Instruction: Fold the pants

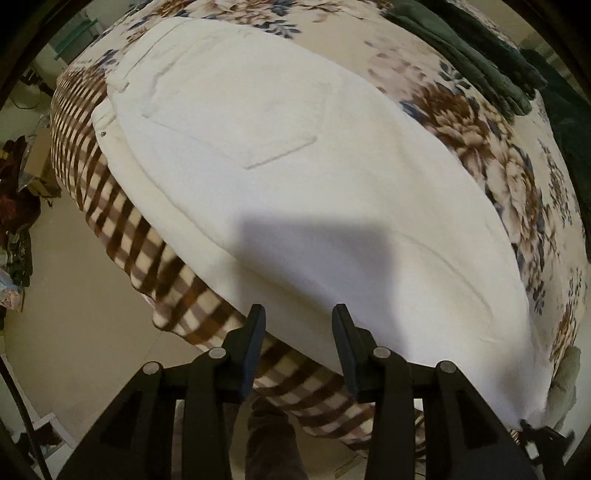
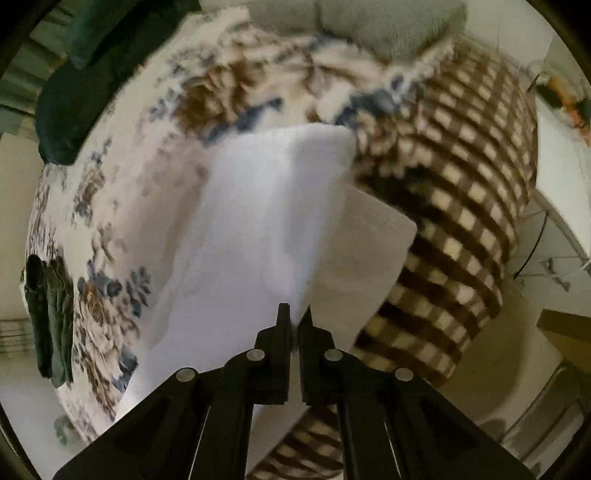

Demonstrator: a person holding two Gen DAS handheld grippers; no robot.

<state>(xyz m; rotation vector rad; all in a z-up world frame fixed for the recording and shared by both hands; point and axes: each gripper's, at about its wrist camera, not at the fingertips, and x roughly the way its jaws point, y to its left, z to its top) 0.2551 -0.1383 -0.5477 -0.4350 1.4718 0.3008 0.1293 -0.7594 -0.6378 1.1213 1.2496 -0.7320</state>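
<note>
White pants [image 1: 280,177] lie flat on a floral bed cover, back pocket up, waistband at the upper left. My left gripper [image 1: 298,314] is open and empty, hovering over the pants' near edge by the checked blanket border. In the right wrist view my right gripper [image 2: 295,314] is shut on the white pants [image 2: 258,229], pinching the cloth near a leg end and holding it raised above the bed. A lower layer of the leg shows to the right [image 2: 365,251]. The right gripper also shows at the lower right of the left wrist view [image 1: 543,435].
The floral cover [image 1: 480,129] has a brown checked border [image 1: 147,251] hanging over the bed's edge. Dark green folded clothes [image 1: 480,55] lie at the far side, also in the right wrist view [image 2: 51,317]. A grey pillow [image 2: 388,26] is at the bed's head. Floor clutter is at the left [image 1: 18,206].
</note>
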